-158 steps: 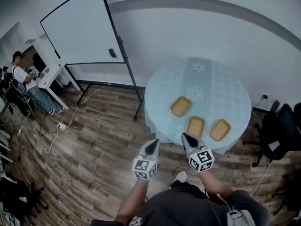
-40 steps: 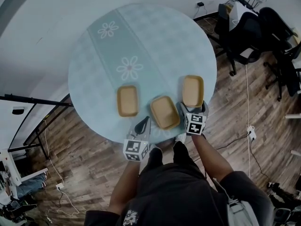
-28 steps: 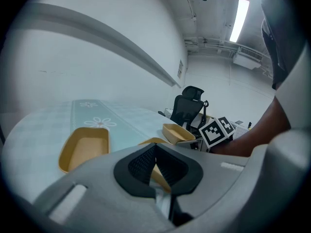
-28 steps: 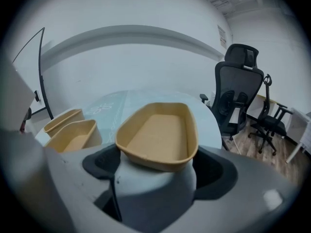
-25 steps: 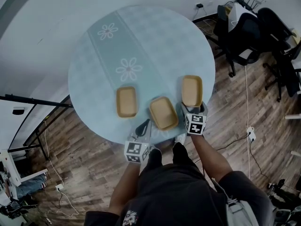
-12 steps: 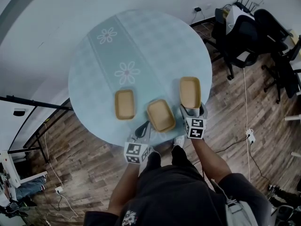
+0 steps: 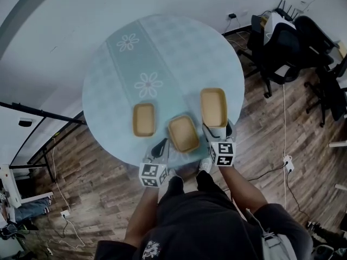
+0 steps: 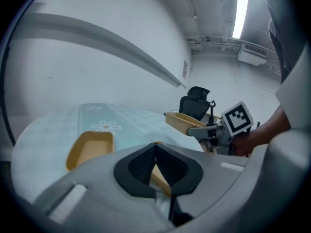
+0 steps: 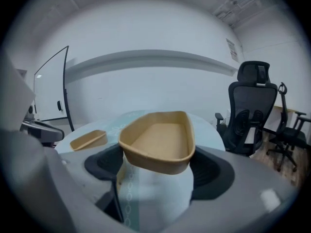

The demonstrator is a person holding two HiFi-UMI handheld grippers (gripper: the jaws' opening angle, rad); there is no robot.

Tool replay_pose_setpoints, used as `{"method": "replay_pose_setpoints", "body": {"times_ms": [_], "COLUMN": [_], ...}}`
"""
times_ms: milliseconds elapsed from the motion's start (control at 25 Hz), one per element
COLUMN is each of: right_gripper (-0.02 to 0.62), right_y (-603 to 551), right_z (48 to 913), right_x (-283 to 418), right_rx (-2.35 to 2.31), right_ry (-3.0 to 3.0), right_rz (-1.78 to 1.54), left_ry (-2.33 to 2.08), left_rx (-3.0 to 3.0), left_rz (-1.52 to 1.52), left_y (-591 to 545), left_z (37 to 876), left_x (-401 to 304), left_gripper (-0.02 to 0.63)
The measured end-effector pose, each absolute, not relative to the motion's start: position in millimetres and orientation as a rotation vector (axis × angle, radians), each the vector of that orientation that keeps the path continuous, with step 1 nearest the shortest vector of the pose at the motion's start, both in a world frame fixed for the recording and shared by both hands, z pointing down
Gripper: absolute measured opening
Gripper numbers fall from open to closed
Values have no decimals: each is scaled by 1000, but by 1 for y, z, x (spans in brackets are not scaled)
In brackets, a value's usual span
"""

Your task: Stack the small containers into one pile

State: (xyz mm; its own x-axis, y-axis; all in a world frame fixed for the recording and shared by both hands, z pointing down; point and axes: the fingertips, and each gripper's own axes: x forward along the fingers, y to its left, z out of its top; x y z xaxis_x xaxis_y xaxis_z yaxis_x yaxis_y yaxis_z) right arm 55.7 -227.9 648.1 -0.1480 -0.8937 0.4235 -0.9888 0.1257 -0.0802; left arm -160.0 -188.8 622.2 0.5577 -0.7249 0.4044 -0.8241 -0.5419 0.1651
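Note:
Three tan small containers belong to the round pale-blue table [image 7: 162,53]. The left container [image 7: 144,119] [image 8: 90,147] and the middle container [image 7: 182,133] rest on the cloth near the front edge. My right gripper [image 7: 216,130] [image 9: 158,166] is shut on the near end of the right container [image 7: 213,107] [image 9: 158,142], which hangs lifted above the table. From the left gripper view that raised container [image 8: 182,122] shows in the air at the right. My left gripper [image 7: 161,145] [image 8: 155,152] is shut and empty, just in front of the middle container.
Black office chairs [image 7: 287,42] [image 9: 252,110] stand to the right of the table. A whiteboard stand's legs [image 7: 32,121] lie at the left on the wood floor. A cable and plug [image 7: 286,161] trail at the lower right.
The right gripper has risen with the right container, which has left the table and looks larger in the head view. The left gripper has hardly moved.

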Motion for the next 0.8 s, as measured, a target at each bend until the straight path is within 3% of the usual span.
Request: {"method": "replay_pose_setpoints", "body": {"times_ms": [280,800], "right_gripper": [431,431], "right_y": [-206,-156], "right_z": [638,638], "right_x": [9,-67], "right_rx": [1625,1506], "right_ry": [-2312,-2343], "right_rz": [463,356], "left_ry": [-1500,-1474], "left_rx": [2307,2361], "left_rz": [386,358], "left_y": [-167,-130], "left_z": [623,613], "left_x": [-201,-239], "left_gripper": [5,5]}}
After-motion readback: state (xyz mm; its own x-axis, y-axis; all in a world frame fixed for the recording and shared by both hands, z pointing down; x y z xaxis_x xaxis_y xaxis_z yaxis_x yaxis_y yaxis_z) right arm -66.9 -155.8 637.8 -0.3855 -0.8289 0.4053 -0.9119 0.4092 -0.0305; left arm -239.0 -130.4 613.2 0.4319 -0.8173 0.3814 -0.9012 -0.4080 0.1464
